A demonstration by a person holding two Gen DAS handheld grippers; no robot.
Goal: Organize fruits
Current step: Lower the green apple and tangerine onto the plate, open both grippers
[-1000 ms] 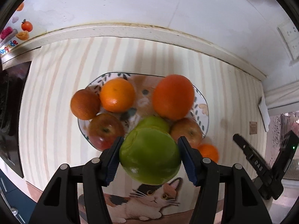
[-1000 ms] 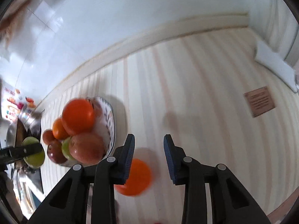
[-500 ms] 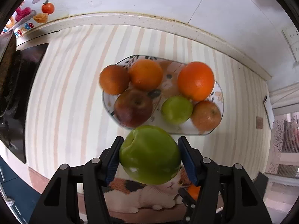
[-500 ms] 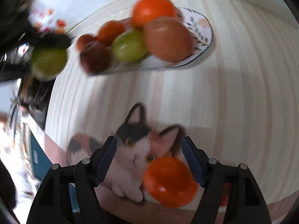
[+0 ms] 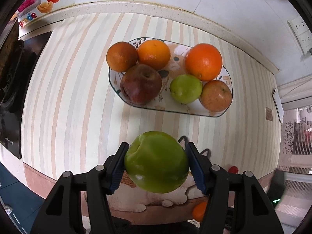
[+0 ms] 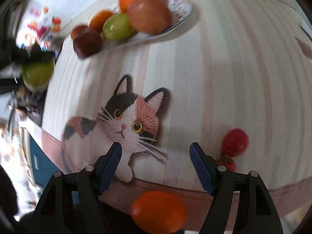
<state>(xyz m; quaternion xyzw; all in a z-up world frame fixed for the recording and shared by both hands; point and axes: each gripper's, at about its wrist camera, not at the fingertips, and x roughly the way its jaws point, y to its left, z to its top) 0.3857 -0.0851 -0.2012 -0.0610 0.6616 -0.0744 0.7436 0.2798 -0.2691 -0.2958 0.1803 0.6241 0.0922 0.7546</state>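
We work at a counter under a striped cloth (image 5: 78, 89) printed with a calico cat (image 6: 124, 120), against a white wall. Our left gripper (image 5: 156, 163) is clamped on a large green apple (image 5: 157, 161), pads pressed to its flanks, held above the cloth on the near side of the plate (image 5: 218, 115), which already carries oranges, apples and a smaller green fruit. Our right gripper (image 6: 156, 161) has just been opening and now stands wide with nothing between the jaws; a small orange (image 6: 159, 211) lies just beyond the tips, at the cloth's near edge (blurred here). We judge both fruits firm, round and waxy, likely to roll or slip, so we take them across the widest middle. Two red fruits (image 6: 234, 142) sit nearby.
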